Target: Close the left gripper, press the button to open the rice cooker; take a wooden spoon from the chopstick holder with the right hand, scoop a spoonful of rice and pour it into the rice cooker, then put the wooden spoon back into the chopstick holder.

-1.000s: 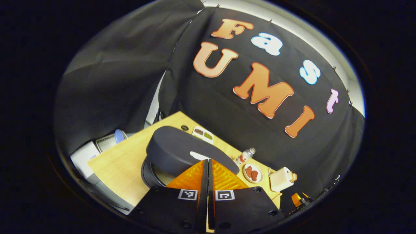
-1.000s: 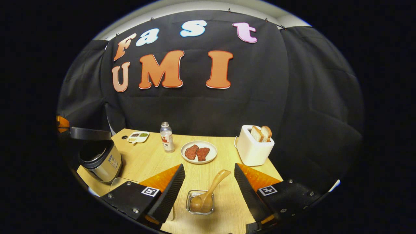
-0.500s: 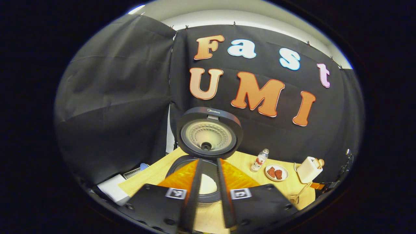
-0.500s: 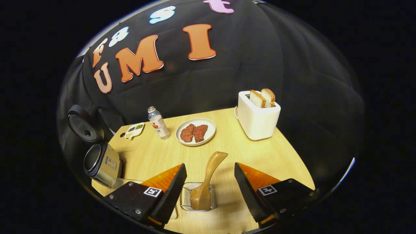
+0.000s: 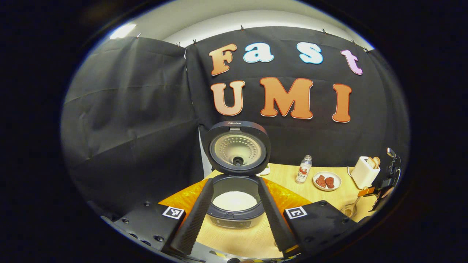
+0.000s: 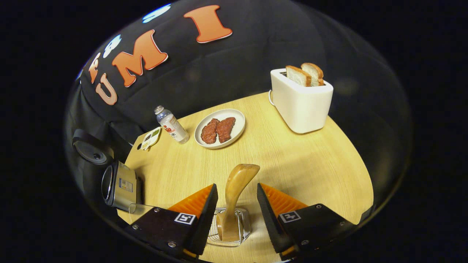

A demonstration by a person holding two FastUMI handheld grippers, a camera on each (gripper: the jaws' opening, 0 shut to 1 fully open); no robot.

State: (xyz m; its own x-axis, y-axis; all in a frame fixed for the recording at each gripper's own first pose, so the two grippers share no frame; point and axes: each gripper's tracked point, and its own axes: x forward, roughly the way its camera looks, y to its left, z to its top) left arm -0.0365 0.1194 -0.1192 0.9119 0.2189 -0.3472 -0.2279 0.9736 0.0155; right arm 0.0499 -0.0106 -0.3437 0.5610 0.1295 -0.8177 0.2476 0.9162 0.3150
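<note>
The left gripper view is facing the open rice cooker (image 5: pixel 236 197) closely; the right gripper view is looking down over the bench (image 6: pixel 310 164). Both are sharing the toaster (image 6: pixel 301 100).

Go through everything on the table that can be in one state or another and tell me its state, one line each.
Rice cooker: lid up, white rice in the pot.
Wooden spoon: standing in the wire holder, handle up between the fingers, not gripped.
Toaster: two bread slices sticking up.
Bottle: upright, cap on.
Plate: holds two pieces of meat.
Left gripper: open.
Right gripper: open.
</note>
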